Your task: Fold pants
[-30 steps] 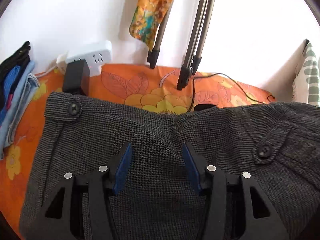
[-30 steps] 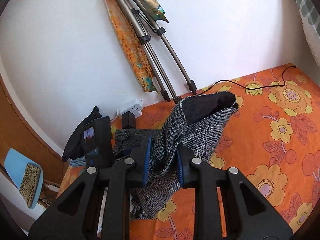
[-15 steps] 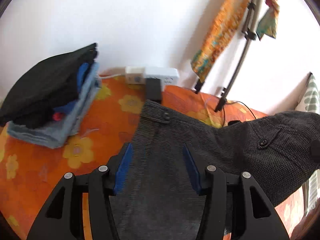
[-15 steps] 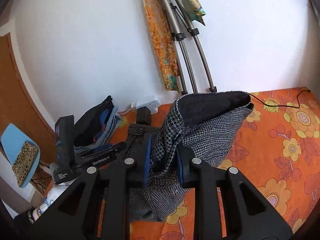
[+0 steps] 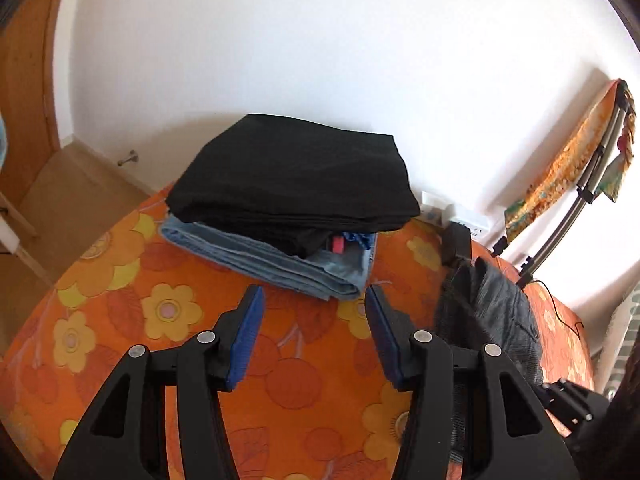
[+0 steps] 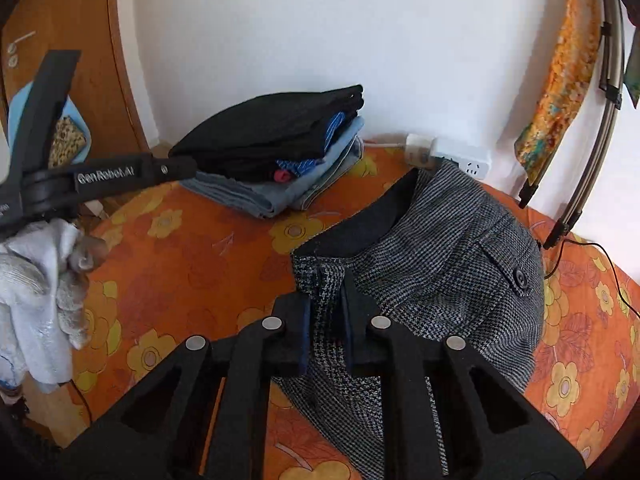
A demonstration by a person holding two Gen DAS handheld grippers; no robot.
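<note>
The grey houndstooth pants [image 6: 440,276] lie bunched on the orange flowered bedspread [image 6: 192,264], with a buttoned pocket on the right. My right gripper [image 6: 326,280] is shut on a folded edge of the pants near the dark lining. In the left wrist view the pants [image 5: 488,312] lie to the right. My left gripper [image 5: 314,300] is open and empty, above the bedspread [image 5: 296,380], pointing at a stack of folded clothes. The left gripper also shows at the left of the right wrist view [image 6: 180,166], held by a gloved hand.
A stack of folded clothes [image 5: 292,188], black on top and denim beneath, sits by the wall. A white power strip [image 6: 452,156] with a black plug lies behind the pants. Tripod legs [image 6: 580,172] and an orange cloth stand at the right. A wooden door is at the left.
My left gripper has swung left off the pants and now faces the folded stack. My right gripper has carried the held pants edge down toward the bedspread.
</note>
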